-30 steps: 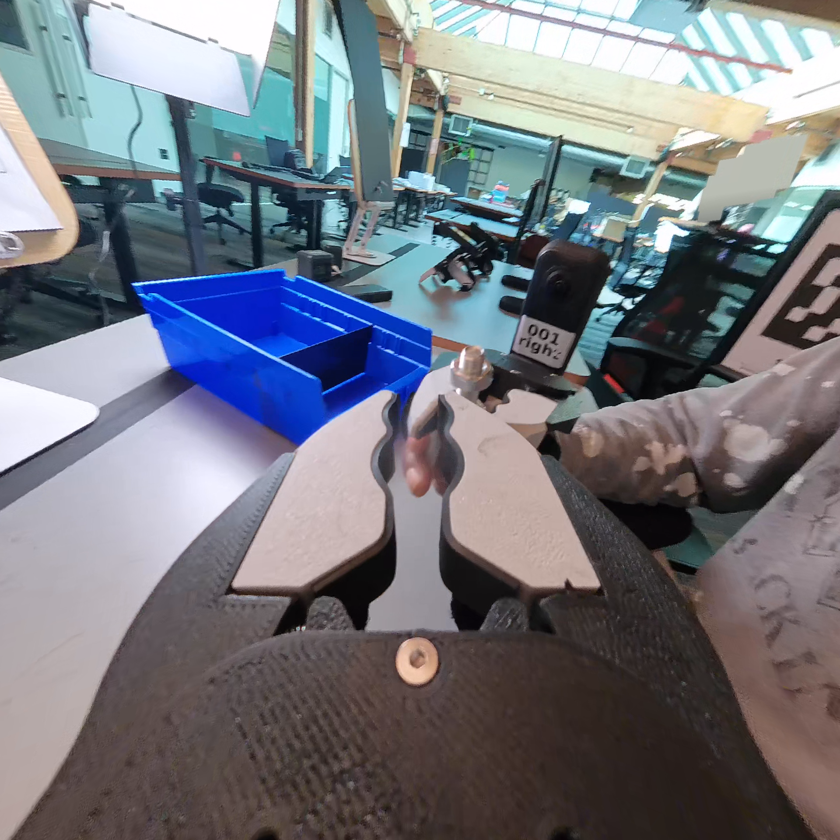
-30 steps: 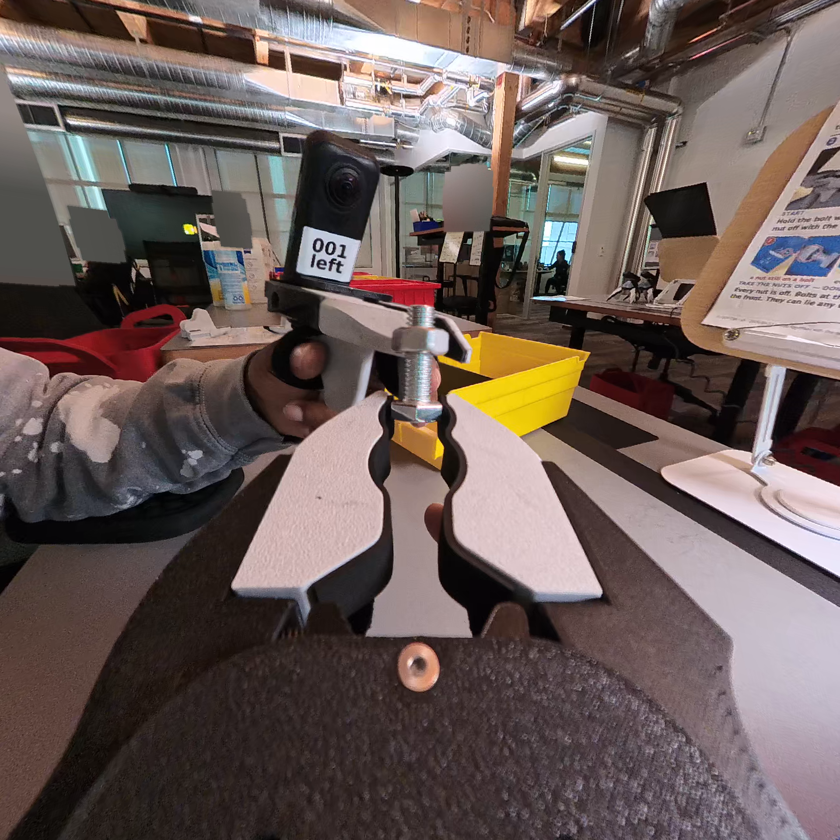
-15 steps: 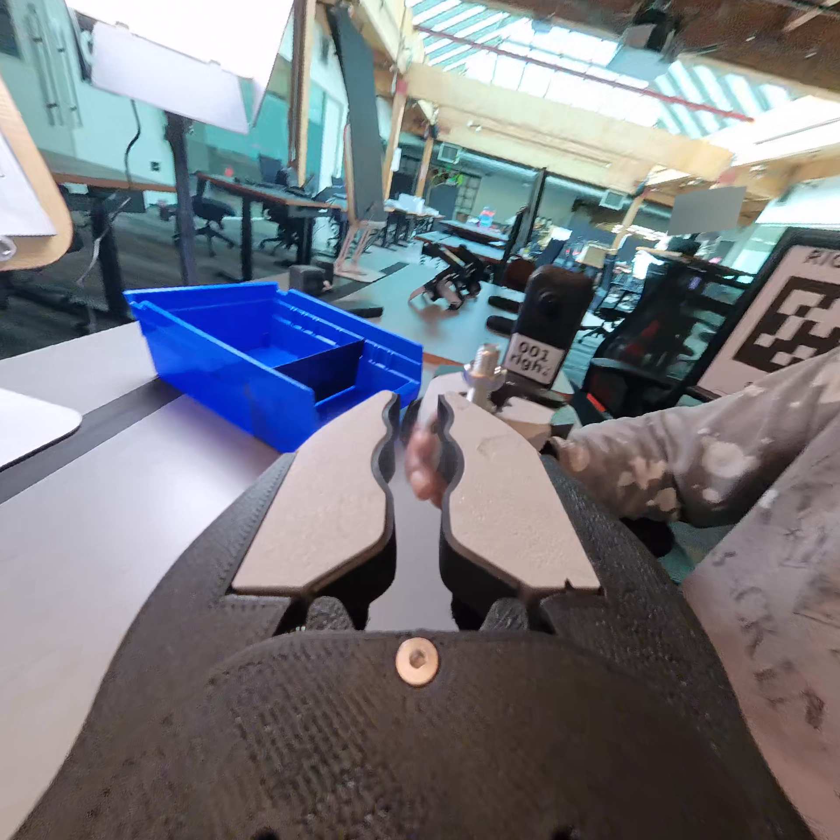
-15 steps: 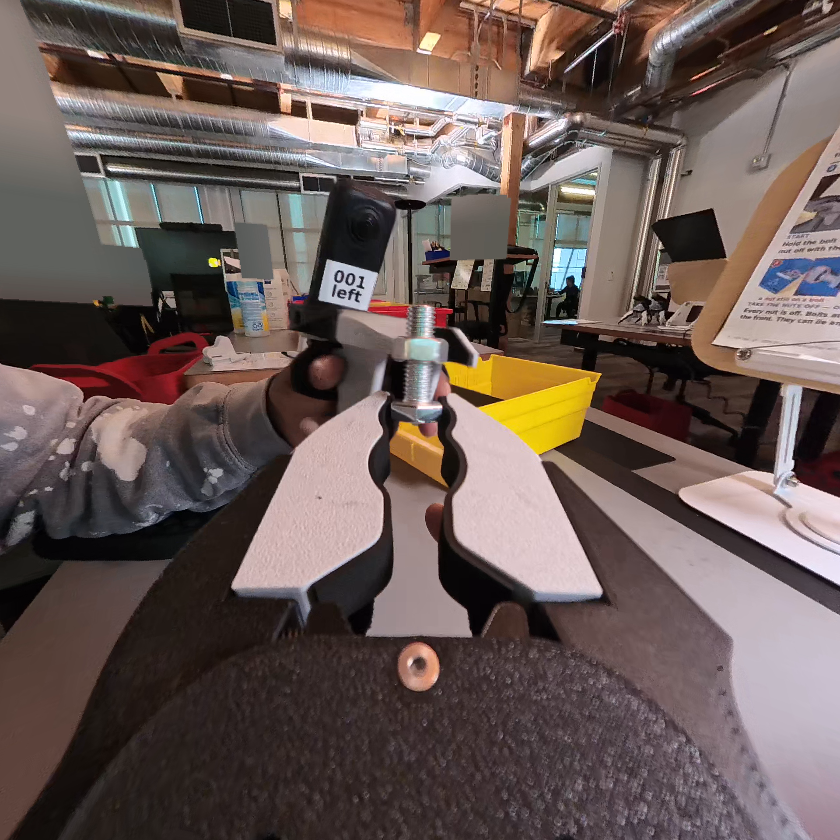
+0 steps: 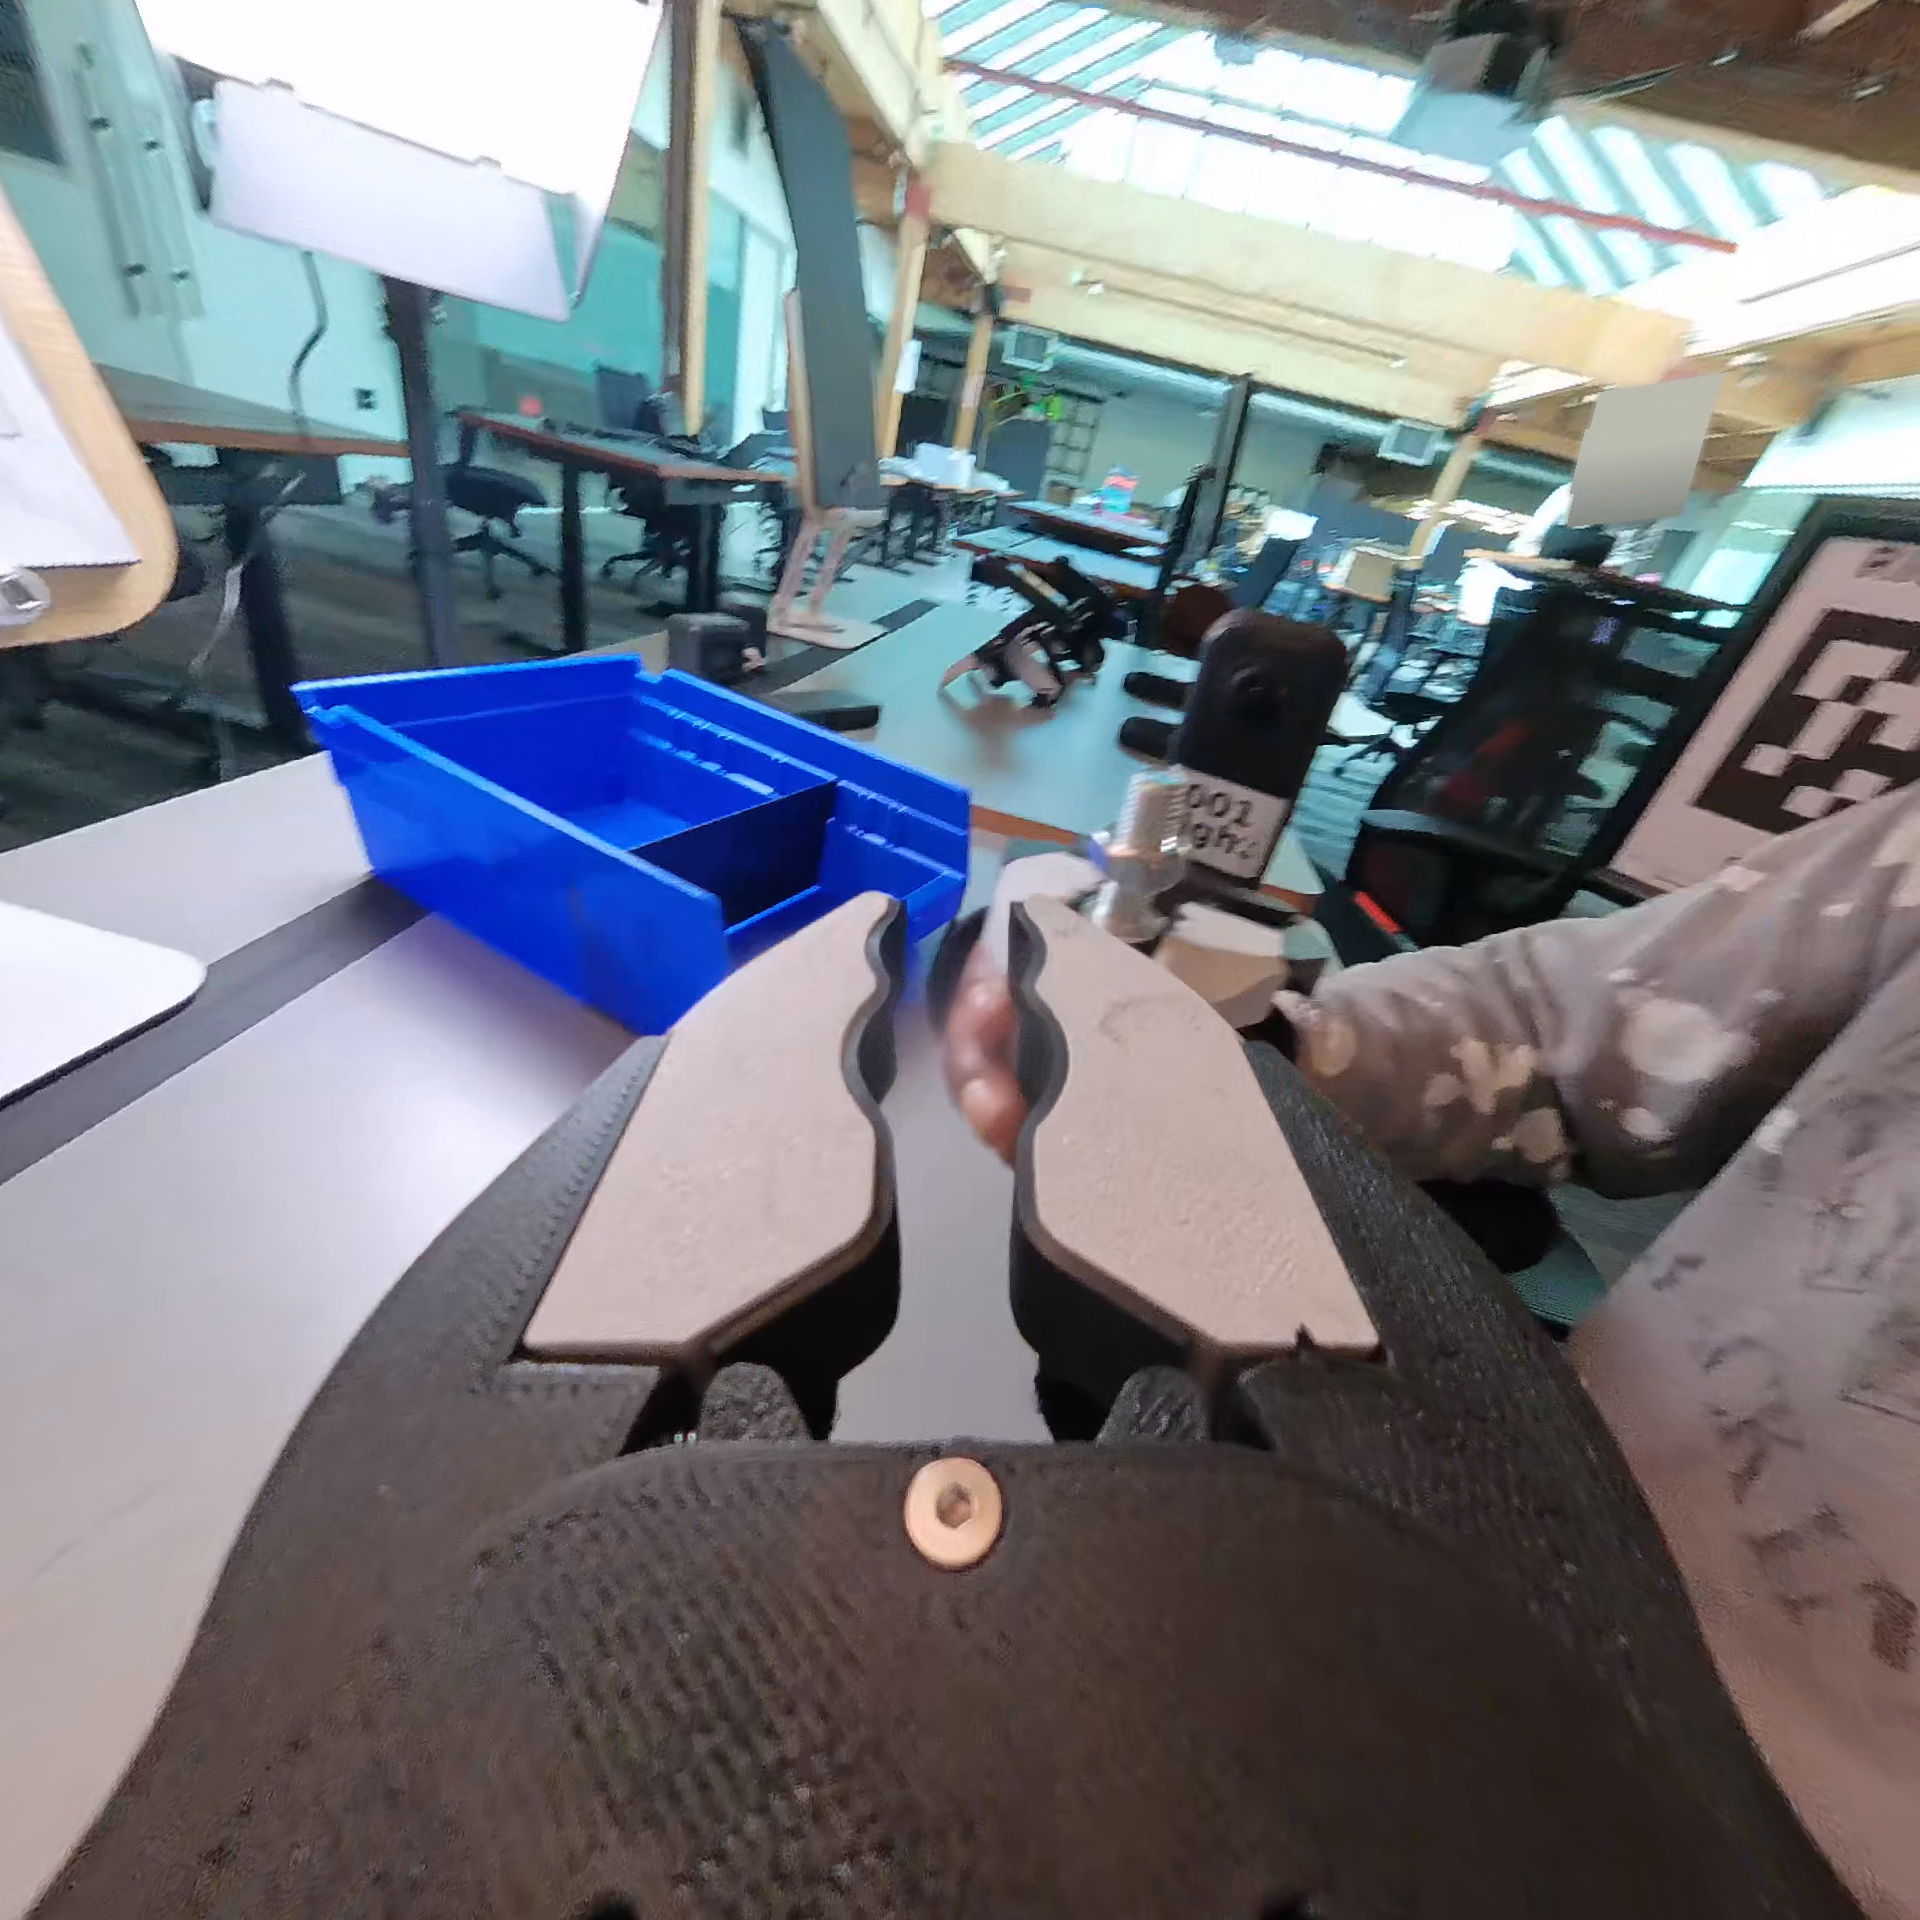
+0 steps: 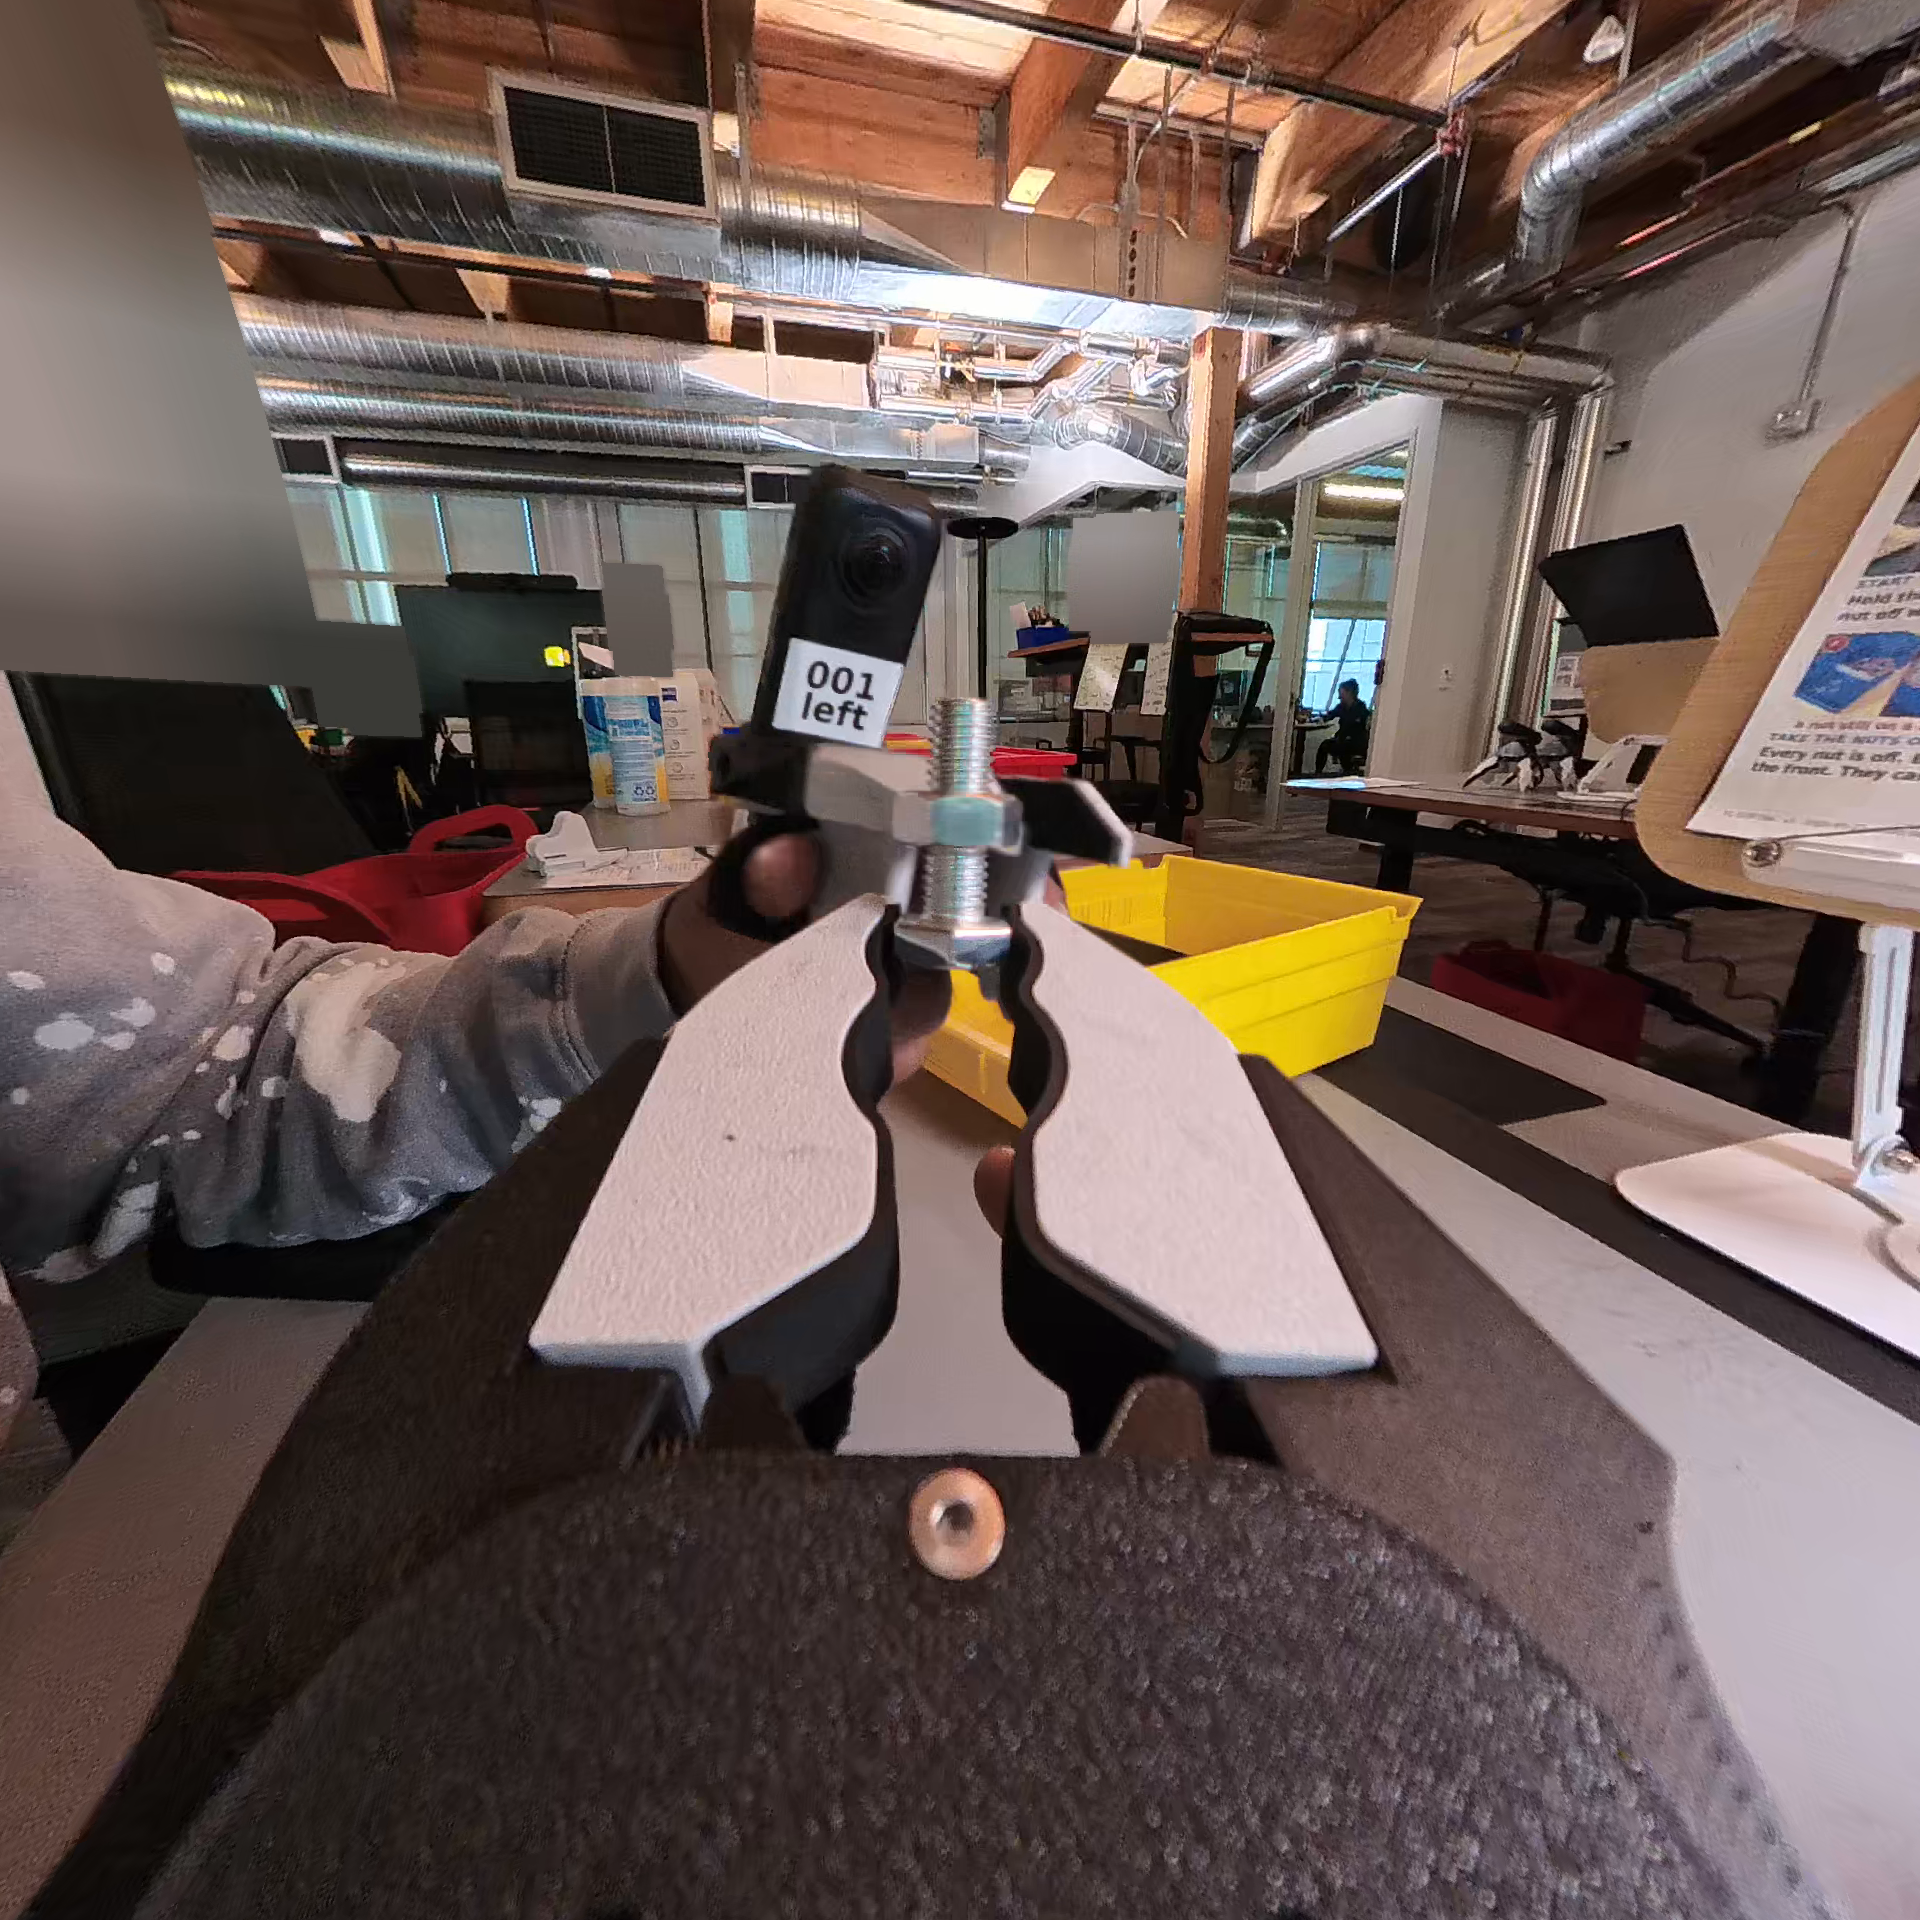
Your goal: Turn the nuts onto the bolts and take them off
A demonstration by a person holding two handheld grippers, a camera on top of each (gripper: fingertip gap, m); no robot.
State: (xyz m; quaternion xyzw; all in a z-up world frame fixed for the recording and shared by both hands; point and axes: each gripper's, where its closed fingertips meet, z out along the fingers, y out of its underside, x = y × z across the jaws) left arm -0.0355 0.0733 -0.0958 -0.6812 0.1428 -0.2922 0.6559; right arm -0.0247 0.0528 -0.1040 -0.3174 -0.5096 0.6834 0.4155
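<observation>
My right gripper (image 6: 951, 935) is shut on the head of a steel bolt (image 6: 961, 758) and holds it upright above the table. A hex nut (image 6: 961, 823) sits about midway down the thread. The left gripper's fingers (image 6: 862, 800) lie at nut height just behind the bolt. In the left wrist view my left gripper (image 5: 956, 914) has a narrow gap with nothing between its fingers. There the bolt (image 5: 1148, 821) stands just beyond the right fingertip. I cannot tell whether that fingertip touches the nut.
A blue bin (image 5: 520, 831) with a divider stands on the grey table (image 5: 208, 1195), left of the grippers. A yellow bin (image 6: 1247, 966) stands behind the bolt. A white stand base (image 6: 1766, 1205) with an instruction board is at the right. Sleeved arms (image 6: 260, 1039) hold both grippers. Both grippers' tips are close together, under 4 cm apart.
The nut now sits lower on the thread, with more thread bare above it. In the left wrist view the bolt has shifted right of the fingertips. Both grippers have risen slightly.
</observation>
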